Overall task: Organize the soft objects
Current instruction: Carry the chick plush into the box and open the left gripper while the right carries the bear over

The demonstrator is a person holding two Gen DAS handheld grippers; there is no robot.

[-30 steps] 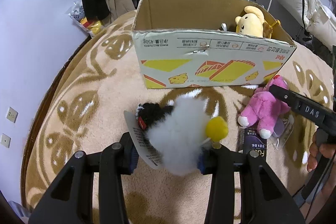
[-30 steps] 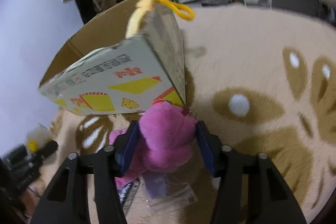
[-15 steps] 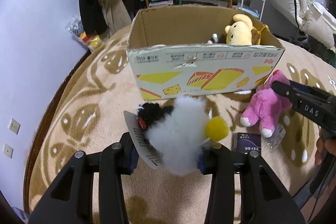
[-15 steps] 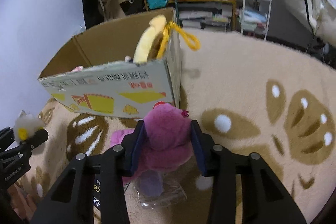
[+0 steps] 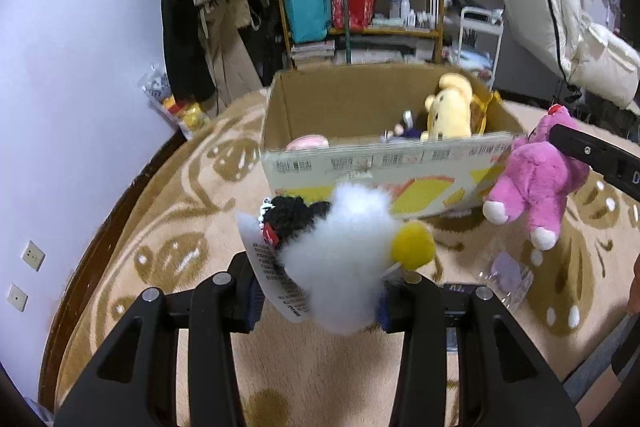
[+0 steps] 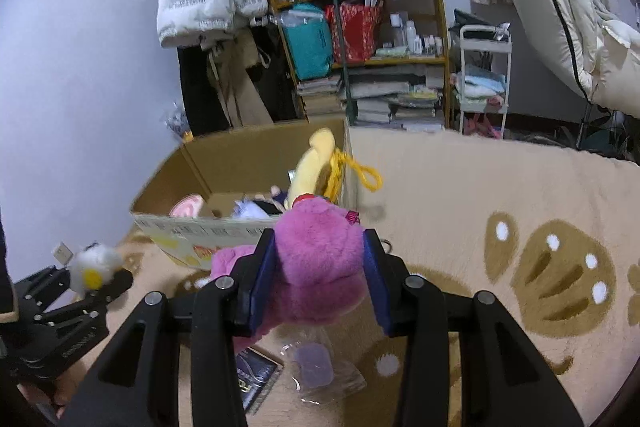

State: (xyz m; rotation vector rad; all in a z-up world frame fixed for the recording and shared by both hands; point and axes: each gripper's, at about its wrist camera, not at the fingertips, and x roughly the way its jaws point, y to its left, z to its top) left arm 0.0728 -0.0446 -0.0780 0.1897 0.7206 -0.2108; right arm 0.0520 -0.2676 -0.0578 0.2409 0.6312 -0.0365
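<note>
My left gripper point(image 5: 318, 301) is shut on a white fluffy toy point(image 5: 340, 255) with a yellow pompom, a black tuft and a paper tag, held above the rug in front of the cardboard box point(image 5: 376, 163). My right gripper point(image 6: 318, 283) is shut on a pink plush point(image 6: 316, 263), lifted near the box's point(image 6: 192, 227) right front corner; the plush also shows in the left wrist view point(image 5: 536, 183). A yellow bear plush point(image 5: 448, 113) and other small toys lie inside the box.
A beige patterned rug point(image 6: 500, 195) covers the floor. A clear plastic packet point(image 6: 316, 367) and a dark card point(image 6: 256, 373) lie on it below the right gripper. A cluttered shelf point(image 6: 360, 39), hanging coats and a white cart point(image 6: 482, 83) stand behind the box.
Both grippers have risen with their toys. The pink plush has come off the rug and now hangs beside the box's corner. The box's inside is now in view.
</note>
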